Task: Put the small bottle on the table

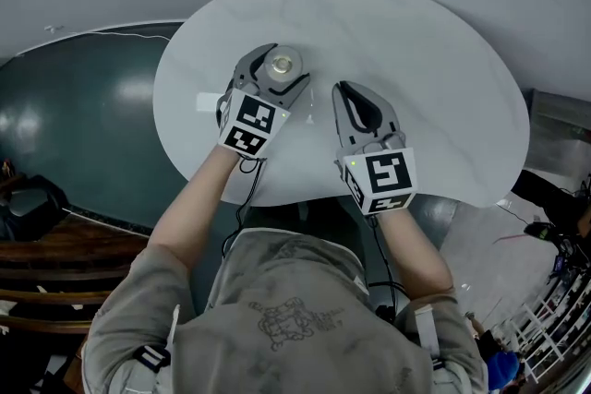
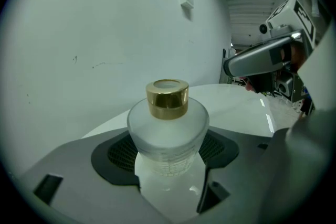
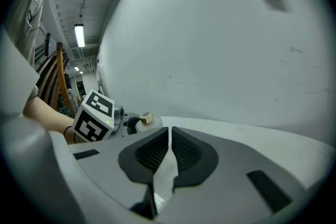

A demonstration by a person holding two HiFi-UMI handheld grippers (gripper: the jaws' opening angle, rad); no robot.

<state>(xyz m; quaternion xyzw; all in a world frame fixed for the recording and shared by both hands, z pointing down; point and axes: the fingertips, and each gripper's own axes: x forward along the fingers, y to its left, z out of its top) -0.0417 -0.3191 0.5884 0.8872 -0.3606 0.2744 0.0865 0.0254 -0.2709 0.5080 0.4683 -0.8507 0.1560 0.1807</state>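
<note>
Bottle (image 2: 168,128), one only, sits clamped in left gripper (image 1: 283,62); right gripper (image 1: 341,89) has jaws together, empty.

Seen from above, the left gripper (image 1: 286,65) hides the body of the bottle (image 1: 282,64). The clutter (image 1: 554,314) at the lower right of the frame is too small to tell.

1. One small frosted bottle (image 1: 282,65), which carries one gold cap (image 2: 167,98).
2. Two grippers: the left gripper (image 1: 281,69) and the right gripper (image 1: 343,91).
3. Two marker cubes, one on each gripper.
4. One round white bench (image 1: 434,78).
5. One person (image 1: 277,328), with two bare forearms showing.
</note>
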